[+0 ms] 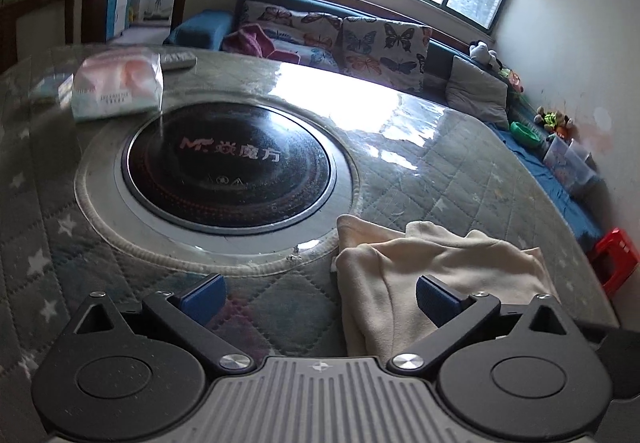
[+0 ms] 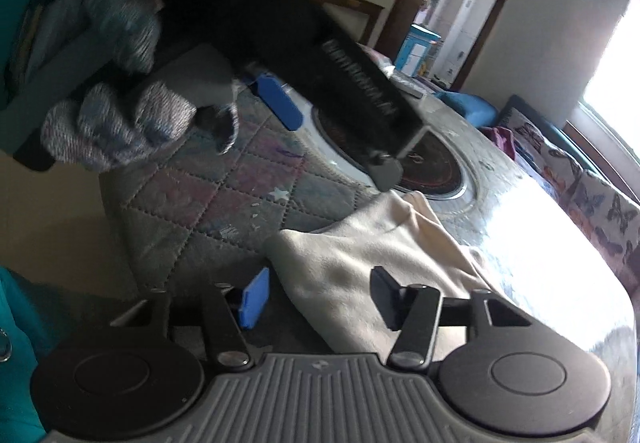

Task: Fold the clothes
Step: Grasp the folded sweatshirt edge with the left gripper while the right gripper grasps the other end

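A cream garment lies bunched on the quilted, glass-topped table, at its near right part. My left gripper is open, above the garment's left edge, with its right blue pad over the cloth. In the right wrist view the same garment lies ahead, and my right gripper is open just above its near edge. The other gripper, held by a gloved hand, hovers above the table at upper left.
A round black induction cooktop sits in the table's middle. A tissue pack and a remote lie at the far left. A sofa with butterfly cushions stands behind. A red stool stands at right.
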Tool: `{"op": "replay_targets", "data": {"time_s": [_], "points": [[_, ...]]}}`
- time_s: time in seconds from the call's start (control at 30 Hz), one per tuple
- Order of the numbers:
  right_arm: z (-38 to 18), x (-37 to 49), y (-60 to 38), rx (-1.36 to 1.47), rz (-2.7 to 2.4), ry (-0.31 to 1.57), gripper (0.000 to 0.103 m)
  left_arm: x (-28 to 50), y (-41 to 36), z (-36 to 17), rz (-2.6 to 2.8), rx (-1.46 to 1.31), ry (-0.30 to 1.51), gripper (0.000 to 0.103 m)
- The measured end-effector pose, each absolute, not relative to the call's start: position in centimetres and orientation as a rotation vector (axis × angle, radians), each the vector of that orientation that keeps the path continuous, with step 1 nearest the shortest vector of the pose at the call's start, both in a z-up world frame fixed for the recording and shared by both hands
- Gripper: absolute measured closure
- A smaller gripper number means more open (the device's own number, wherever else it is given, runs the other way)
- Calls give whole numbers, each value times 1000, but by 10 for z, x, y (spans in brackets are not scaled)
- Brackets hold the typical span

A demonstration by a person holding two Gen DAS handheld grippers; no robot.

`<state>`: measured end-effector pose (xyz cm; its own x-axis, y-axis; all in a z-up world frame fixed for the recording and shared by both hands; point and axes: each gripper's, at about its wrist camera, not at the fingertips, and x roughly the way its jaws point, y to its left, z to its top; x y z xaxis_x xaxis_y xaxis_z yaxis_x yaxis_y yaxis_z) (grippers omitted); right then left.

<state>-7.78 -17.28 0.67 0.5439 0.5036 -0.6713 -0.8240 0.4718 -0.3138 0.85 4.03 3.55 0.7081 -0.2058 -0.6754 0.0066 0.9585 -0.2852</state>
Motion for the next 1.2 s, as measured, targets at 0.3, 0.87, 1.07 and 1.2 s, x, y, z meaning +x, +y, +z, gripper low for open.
{"op": "replay_targets", "data": {"time_s": [0.3,0.87,1.07,1.2], "points": [[2,-75,-156,-725,889,499,85,15,52,28,-129,-462,825,9],[39,-49,-205,-360,887,533,91,44,36,-1,-232,-783,965,43],[40,-49,-215,-339,906,542,91,47,39,-11,-224,-848,977,74],[38,-47,-221,-295,897,550,84,49,39,-8,-228,-805,964,83]]}}
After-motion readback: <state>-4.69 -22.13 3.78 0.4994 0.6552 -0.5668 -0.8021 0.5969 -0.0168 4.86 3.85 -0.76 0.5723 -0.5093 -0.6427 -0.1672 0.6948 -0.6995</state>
